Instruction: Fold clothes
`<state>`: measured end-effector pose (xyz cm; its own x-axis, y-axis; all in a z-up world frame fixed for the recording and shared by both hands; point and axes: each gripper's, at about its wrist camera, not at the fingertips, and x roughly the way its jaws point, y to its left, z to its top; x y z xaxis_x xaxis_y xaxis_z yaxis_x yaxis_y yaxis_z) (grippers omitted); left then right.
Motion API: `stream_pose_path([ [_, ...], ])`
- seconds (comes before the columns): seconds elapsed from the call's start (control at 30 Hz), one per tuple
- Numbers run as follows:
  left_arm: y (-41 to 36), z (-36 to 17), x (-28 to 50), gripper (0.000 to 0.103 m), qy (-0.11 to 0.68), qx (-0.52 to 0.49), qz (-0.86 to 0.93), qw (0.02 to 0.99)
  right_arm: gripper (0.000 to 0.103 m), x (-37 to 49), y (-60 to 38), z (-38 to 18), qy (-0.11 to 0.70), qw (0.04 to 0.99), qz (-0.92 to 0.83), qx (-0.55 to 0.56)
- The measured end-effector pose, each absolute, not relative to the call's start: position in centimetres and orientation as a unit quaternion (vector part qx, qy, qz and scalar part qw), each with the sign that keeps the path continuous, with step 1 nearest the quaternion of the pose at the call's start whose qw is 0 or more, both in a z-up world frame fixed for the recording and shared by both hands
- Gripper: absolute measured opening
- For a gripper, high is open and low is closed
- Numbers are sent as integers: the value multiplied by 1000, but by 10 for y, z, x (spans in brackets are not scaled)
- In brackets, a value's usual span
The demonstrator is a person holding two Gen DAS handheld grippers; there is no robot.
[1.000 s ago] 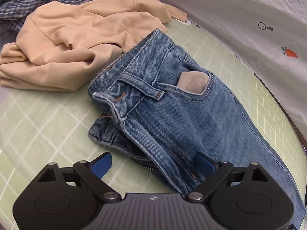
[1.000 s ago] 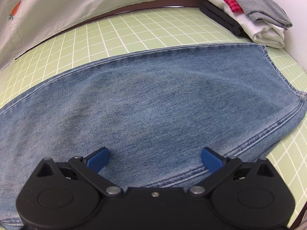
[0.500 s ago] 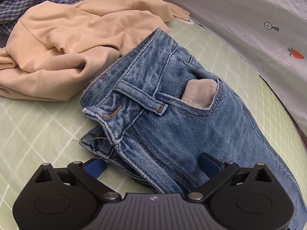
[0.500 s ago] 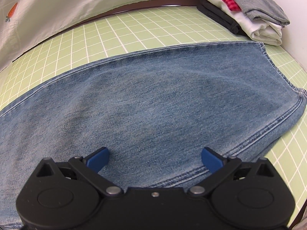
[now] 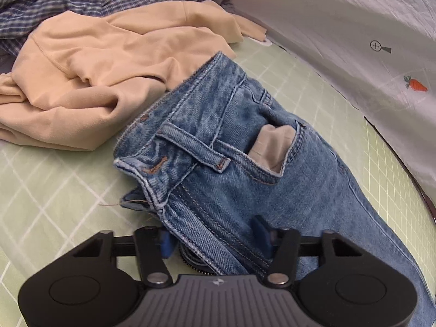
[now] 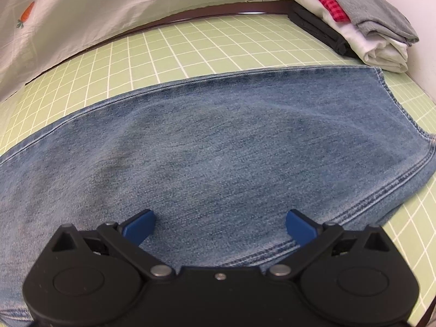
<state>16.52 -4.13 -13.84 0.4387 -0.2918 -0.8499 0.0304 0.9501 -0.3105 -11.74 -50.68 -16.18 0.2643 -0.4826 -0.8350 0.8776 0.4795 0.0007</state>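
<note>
**One pair of jeans, two grippers on it**

I see one faded denim jeans (image 5: 272, 169) flat on the green grid mat (image 6: 190, 43). Beyond their waistband, one soft beige sweatshirt (image 5: 109, 76). My left gripper (image 5: 215, 241) seems clamped on the fly edge; my right gripper (image 6: 219, 224) hovers spread over the leg.

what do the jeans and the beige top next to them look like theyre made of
Jeans: washed blue denim, going by the diagonal twill weave, faded patches and tan topstitching.
Beige top: apparently a soft matte knit, perhaps cotton fleece; it slumps in thick rounded folds with no sheen. Exact fibre can't be told.
</note>
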Motion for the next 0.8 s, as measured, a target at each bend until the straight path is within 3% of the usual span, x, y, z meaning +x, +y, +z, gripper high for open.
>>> stream_pose_path([
  [0.07, -39, -133, 161, 36, 513, -142, -95, 841, 103, -120, -509, -161, 409, 761, -442, 240],
  [0.27, -53, -104, 142, 24, 472, -128, -103, 866, 103, -127, -514, -158, 415, 773, -419, 233],
  [0.57, -103, -49, 99, 21, 378, -58, -146, 913, 103, -165, -533, -141, 379, 793, -411, 242],
  [0.8, -187, -23, 54, 21, 325, 9, -240, 915, 103, -217, -569, -130, 348, 793, -436, 245],
])
